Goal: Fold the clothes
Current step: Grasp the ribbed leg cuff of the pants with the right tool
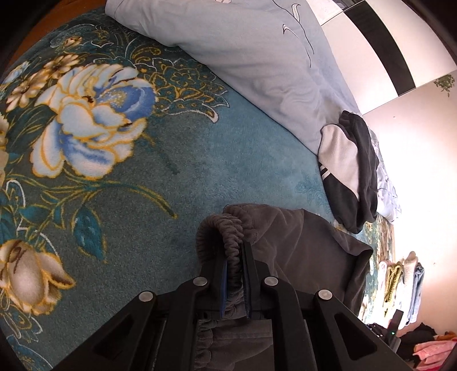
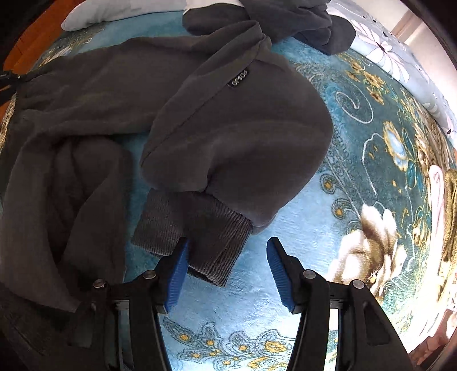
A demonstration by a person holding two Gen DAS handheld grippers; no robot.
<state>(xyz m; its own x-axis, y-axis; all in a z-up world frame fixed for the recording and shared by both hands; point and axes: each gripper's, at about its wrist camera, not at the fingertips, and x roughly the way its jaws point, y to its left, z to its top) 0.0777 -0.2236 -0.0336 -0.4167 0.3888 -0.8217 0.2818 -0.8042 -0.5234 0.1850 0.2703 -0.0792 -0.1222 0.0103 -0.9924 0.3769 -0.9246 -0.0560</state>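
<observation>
Grey fleece pants (image 2: 228,128) lie spread on a teal floral blanket (image 2: 357,137). In the left wrist view my left gripper (image 1: 234,256) is shut on the pants' gathered elastic waistband (image 1: 225,228), with the pants body (image 1: 302,242) trailing to the right. In the right wrist view my right gripper (image 2: 228,248) is open just above the blanket, and the ribbed leg cuff (image 2: 200,237) lies between its blue pads (image 2: 177,274), against the left one. The other pant leg (image 2: 65,194) lies crumpled at the left.
A light blue pillow (image 1: 257,62) lies along the blanket's far edge. A dark and white garment (image 1: 348,168) is bunched beside it; it also shows in the right wrist view (image 2: 285,17). Piled clothes (image 1: 405,285) sit at the far right. The blanket (image 1: 114,171) stretches left.
</observation>
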